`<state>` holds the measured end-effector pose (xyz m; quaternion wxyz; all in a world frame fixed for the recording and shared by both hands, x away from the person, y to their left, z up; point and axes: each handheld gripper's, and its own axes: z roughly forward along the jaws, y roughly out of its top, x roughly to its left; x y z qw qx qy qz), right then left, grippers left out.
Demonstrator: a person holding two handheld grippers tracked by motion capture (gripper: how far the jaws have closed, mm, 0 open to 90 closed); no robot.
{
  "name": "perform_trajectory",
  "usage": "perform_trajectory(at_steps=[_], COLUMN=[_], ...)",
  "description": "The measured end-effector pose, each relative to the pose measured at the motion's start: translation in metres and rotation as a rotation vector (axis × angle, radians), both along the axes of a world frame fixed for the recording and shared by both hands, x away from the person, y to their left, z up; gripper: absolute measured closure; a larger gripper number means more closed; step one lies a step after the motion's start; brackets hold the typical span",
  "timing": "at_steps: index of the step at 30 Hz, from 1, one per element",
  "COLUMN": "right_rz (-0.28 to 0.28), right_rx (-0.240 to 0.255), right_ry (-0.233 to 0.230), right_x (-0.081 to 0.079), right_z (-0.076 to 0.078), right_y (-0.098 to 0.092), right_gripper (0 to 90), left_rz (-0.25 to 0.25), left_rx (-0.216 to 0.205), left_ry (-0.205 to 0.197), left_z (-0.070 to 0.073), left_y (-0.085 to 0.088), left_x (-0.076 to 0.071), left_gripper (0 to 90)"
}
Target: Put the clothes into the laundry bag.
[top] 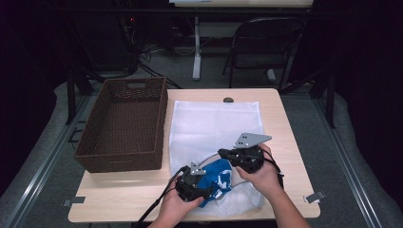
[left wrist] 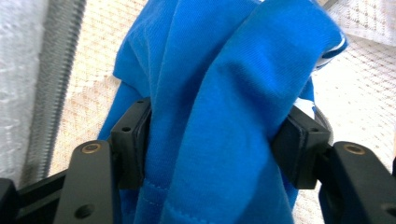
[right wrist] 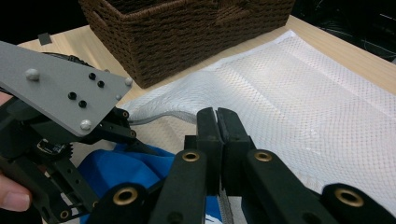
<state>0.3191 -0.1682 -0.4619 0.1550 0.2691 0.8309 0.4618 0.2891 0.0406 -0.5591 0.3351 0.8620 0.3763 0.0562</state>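
A brown woven basket [top: 124,124] sits on the left part of the wooden table [top: 280,118]. Next to it, on the right, lies a white mesh bag [top: 214,123], spread flat on the table top. The side of the bag touches the basket or comes very close to it.

Near the front edge of the table, the person's left hand holds the left gripper [top: 194,183]. Its jaws are wide apart, but they are not empty. A bunched blue cloth [left wrist: 224,112] fills the space between them, and both black pads press on its sides. The blue cloth sits at the near end of the mesh bag, and mesh shows around it and behind it.

Just to the right, the other hand holds the right gripper [right wrist: 217,122]. Its two jaws are pressed together. At their bottom end the edge of the mesh bag, with its zipper, runs between them, so they seem to pinch the bag at its open end. The blue cloth lies right beside them.
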Motion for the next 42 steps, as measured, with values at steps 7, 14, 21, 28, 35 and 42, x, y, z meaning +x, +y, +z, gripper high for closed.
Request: perform_trajectory(at_steps=[7,14,21,28,35,42], right_rz=[0.003,0.003,0.005,0.006,0.006,0.006], right_rx=[0.0,0.0,-0.001,-0.001,0.0,0.001], right_ry=[0.002,0.004,0.005,0.005,0.005,0.004], right_x=[0.0,0.0,-0.001,-0.001,-0.001,-0.001], right_z=[0.0,-0.001,-0.001,-0.001,-0.001,-0.001], right_y=[0.001,0.001,0.001,0.002,0.002,0.002], right_gripper=[88.8,88.8,88.9,88.8,88.8,88.8], left_rz=[-0.003,0.006,-0.004,-0.004,-0.005,0.028], left_rx=[0.026,0.041,0.05,0.025,0.001,-0.031], left_ry=[0.008,0.007,-0.003,0.007,0.016,-0.007], left_z=[-0.005,-0.006,-0.006,-0.005,0.002,0.01], left_y=[-0.003,-0.004,-0.002,0.0,0.0,-0.003], left_x=[0.0,0.0,0.0,0.002,0.006,0.01], left_gripper=[43.9,52.3,60.2,65.8,67.5,67.7])
